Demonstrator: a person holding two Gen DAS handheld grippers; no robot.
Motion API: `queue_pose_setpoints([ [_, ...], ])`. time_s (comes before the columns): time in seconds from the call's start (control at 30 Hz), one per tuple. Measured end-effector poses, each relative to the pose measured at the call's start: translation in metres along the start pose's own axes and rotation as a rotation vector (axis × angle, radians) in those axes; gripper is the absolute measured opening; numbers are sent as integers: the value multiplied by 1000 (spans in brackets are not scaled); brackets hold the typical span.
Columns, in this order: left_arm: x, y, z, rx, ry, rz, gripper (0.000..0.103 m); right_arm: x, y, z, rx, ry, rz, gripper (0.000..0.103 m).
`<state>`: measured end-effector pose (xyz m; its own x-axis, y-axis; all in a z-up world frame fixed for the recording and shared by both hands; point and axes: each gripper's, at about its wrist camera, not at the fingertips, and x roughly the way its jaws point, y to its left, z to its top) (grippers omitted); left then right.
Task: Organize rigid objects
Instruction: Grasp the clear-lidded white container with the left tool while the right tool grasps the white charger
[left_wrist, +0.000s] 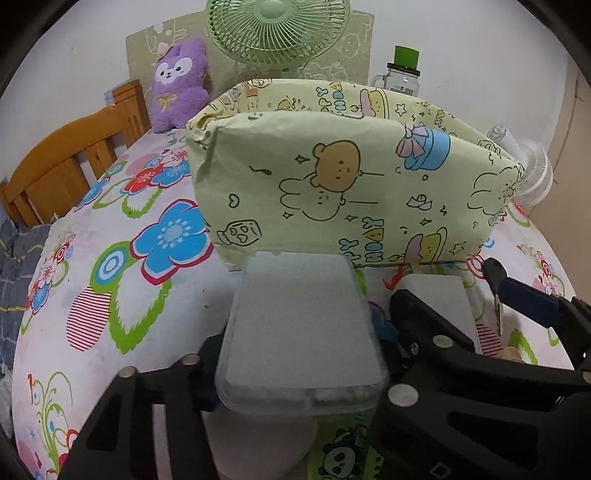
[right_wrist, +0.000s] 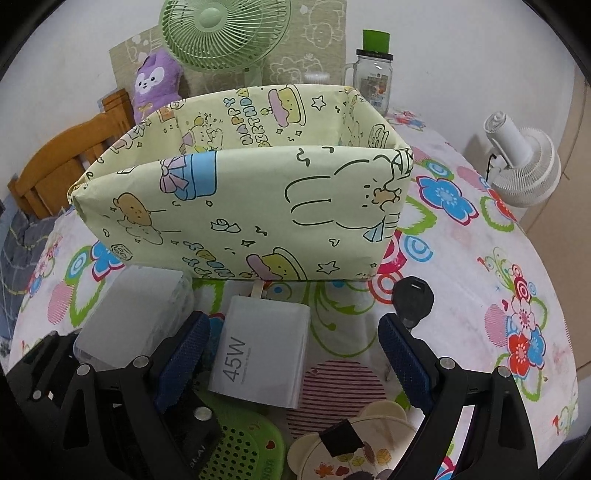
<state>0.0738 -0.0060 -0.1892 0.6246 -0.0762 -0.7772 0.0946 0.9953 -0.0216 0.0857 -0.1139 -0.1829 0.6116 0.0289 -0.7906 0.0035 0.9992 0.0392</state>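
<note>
A pale green box (left_wrist: 351, 184) wrapped in cartoon birthday paper stands open-topped on the flowered tablecloth; it also shows in the right wrist view (right_wrist: 251, 206). My left gripper (left_wrist: 301, 347) is shut on a frosted clear plastic case (left_wrist: 301, 325), held just before the box's near wall; the case also shows at the left of the right wrist view (right_wrist: 129, 314). My right gripper (right_wrist: 291, 354) is open around a white 45W charger (right_wrist: 262, 354) lying on the table, fingers apart from it. A black key (right_wrist: 413, 302) lies by its right finger (right_wrist: 404, 360).
A green perforated item (right_wrist: 240, 446) and a cream leaf-patterned item (right_wrist: 354, 443) lie near the front edge. Behind the box stand a green fan (left_wrist: 277, 29), a purple plush toy (left_wrist: 177, 85) and a green-lidded jar (left_wrist: 402, 74). A white fan (right_wrist: 524, 162) is at right, a wooden chair (left_wrist: 70, 162) at left.
</note>
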Motion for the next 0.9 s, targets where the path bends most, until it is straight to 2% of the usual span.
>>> queue_pose_setpoints([
  [0.2, -6, 6, -4, -9, -5, 22, 57, -3, 8, -2, -16, -5, 7, 94],
  [0.3, -7, 11, -6, -18, -5, 35, 57, -4, 14, -4, -24, -11, 26, 87],
  [0.37, -8, 12, -7, -17, -6, 46, 57, -5, 17, -6, -30, -14, 22, 75],
  [0.43, -8, 11, -8, -8, -6, 55, 57, -2, 16, -7, -10, 5, 51, 68],
  [0.63, -8, 5, -6, 4, -9, 80, 57, 5, 11, -6, 10, 34, 84, 64],
  [0.73, -8, 4, -5, 7, -2, 90, 57, 7, 10, -5, 3, 32, 67, 52],
  [0.9, -7, 4, -4, -3, 8, 83, 56, 7, 10, -3, -7, 31, 67, 51],
])
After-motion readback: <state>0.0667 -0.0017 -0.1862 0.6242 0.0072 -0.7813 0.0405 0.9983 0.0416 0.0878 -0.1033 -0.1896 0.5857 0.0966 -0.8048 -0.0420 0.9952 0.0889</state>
